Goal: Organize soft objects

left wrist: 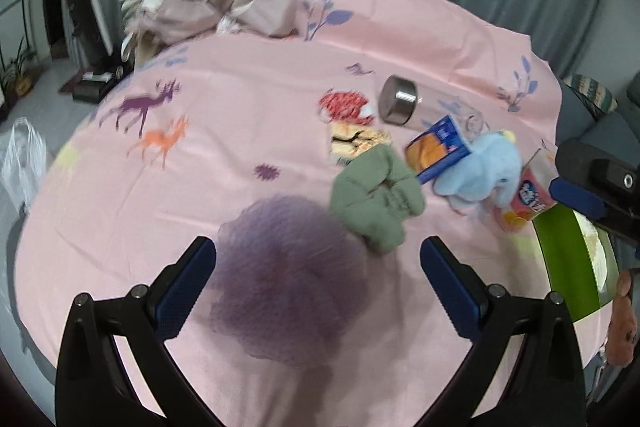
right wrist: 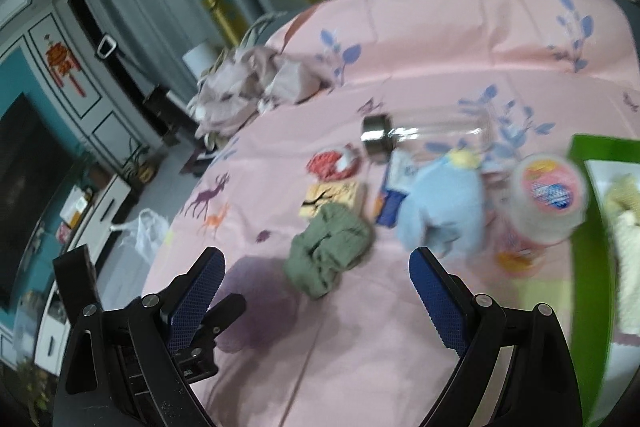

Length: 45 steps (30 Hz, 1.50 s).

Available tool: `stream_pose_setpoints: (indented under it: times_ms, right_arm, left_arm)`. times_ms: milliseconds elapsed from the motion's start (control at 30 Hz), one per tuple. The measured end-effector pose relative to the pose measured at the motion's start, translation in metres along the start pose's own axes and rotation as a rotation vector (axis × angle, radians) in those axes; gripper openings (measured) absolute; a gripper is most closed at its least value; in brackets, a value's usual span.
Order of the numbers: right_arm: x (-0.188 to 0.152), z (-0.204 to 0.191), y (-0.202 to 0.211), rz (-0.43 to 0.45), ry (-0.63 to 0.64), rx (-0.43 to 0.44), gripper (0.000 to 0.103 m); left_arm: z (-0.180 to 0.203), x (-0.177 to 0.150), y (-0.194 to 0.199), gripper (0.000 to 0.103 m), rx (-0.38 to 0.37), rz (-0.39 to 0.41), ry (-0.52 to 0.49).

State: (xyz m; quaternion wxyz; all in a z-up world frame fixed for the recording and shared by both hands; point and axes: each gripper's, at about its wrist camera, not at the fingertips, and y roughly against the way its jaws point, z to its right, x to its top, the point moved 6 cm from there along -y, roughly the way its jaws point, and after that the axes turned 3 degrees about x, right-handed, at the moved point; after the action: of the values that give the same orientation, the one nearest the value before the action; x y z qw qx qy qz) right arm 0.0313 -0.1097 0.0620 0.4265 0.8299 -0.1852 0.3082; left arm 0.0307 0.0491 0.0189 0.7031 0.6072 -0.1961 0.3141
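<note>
left gripper [left wrist: 318, 267] spread wide above purple mesh pouf [left wrist: 288, 279]; right gripper [right wrist: 316, 279] likewise agape, seemingly empty.

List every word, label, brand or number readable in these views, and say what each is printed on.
No text can be quoted.
Pink carton: blue-and-white logo, too blurred to read.
Blue box: white print on top, too small.
Round pink lid: blue lettering, motion-blurred.
Red ornament on the cabinet: shape only, no legible characters.
</note>
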Motion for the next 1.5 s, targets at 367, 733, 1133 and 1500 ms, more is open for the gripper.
stream_pose_setpoints:
  times_ms: [367, 733, 1133, 1500]
  right_arm:
    - [-0.029, -0.02, -0.078, -0.182, -0.016, 0.081, 0.093]
    - [-0.055, -0.033, -0.126, -0.31, -0.006, 0.142, 0.065]
    - [-0.064, -0.037, -0.128, -0.315, -0.007, 0.202, 0.037]
    - [-0.055, -0.048, -0.108, -0.227, 0.043, 0.201, 0.037]
  left_arm:
    - [-0.022, -0.02, -0.025, 0.097, -0.027, -0.085, 0.065]
    - [-0.03, -0.027, -0.036, 0.065, -0.028, -0.133, 0.109]
    - [-0.012, -0.032, -0.034, 0.025, -0.11, -0.127, 0.051]
    - [0.005, -0.027, -0.015, 0.025, -0.158, -0.027, -0.023]
